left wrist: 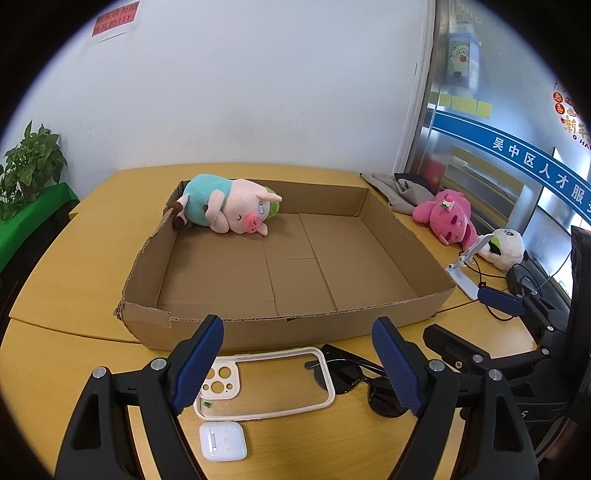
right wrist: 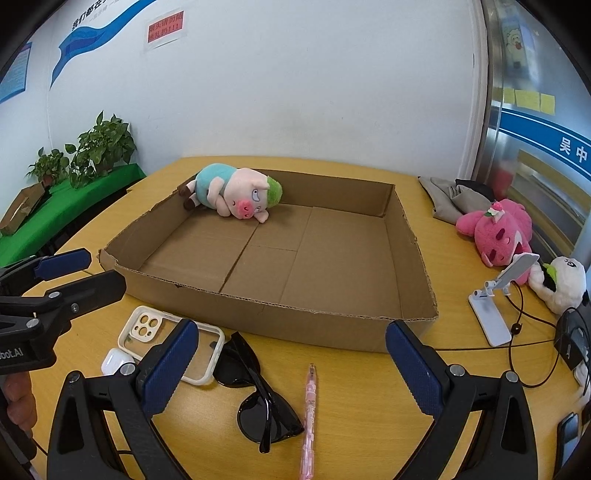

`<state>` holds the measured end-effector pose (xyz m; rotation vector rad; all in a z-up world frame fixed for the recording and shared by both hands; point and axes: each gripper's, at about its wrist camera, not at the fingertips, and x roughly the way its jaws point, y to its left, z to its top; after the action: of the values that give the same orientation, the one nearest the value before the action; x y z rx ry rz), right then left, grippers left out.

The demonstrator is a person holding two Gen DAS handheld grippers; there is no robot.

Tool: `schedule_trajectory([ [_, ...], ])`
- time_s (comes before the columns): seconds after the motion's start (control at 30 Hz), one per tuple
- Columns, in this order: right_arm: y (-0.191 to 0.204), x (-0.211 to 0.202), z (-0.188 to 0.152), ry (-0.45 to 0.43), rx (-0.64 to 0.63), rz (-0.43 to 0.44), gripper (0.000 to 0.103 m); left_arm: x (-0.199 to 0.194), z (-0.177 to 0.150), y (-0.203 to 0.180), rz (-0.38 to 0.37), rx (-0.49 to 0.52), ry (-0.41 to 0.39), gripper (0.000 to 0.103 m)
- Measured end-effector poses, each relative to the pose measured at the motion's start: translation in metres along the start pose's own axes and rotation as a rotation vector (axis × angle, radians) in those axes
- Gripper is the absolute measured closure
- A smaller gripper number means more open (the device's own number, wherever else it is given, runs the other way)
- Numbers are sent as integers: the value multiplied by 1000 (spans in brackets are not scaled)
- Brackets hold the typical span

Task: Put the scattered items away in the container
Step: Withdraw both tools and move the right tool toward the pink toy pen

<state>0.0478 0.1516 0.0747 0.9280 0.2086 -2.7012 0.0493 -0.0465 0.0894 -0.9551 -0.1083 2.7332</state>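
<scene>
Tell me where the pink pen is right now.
In the right wrist view, the pink pen lies on the table in front of the cardboard box, just right of the black sunglasses.

Legible text is as follows.

1. Blue wall band (left wrist: 532,162), on the glass partition beyond the right edge of the tabletop: white characters "吴中区人才服". The band runs out of the left wrist view after that. In the right wrist view only "吴中" (right wrist: 572,149) shows.
2. Red paper notice (right wrist: 165,31) on the white wall: dark characters in two lines, ending in "!!!". The characters are too blurred to read with certainty.
3. Round decoration (left wrist: 572,125) on the glass at the far right: gold characters "新年", partly cut off.
4. Left gripper body (right wrist: 14,356): white lettering "bot.AI", the start cut off.
5. Blue wall graphic (right wrist: 88,27): a white line of characters, illegible.
</scene>
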Motion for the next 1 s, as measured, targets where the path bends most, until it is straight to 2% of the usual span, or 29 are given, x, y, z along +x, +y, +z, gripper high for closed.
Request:
schedule_trajectory([
  [0.47,6,8,0,15,-17,12,0,1,-8,11,-16,-36,18,20],
  [0.73,1,10,-6,26,-10,4,0,8,-9,4,-30,-32,31,20],
  [0.87,-6,13,-18,43,-13,2,0,10,-17,0,-39,-22,48,20],
  [1.0,-21,25,-43,114,-6,0,1,16,-31,-3,-66,-22,85,20],
])
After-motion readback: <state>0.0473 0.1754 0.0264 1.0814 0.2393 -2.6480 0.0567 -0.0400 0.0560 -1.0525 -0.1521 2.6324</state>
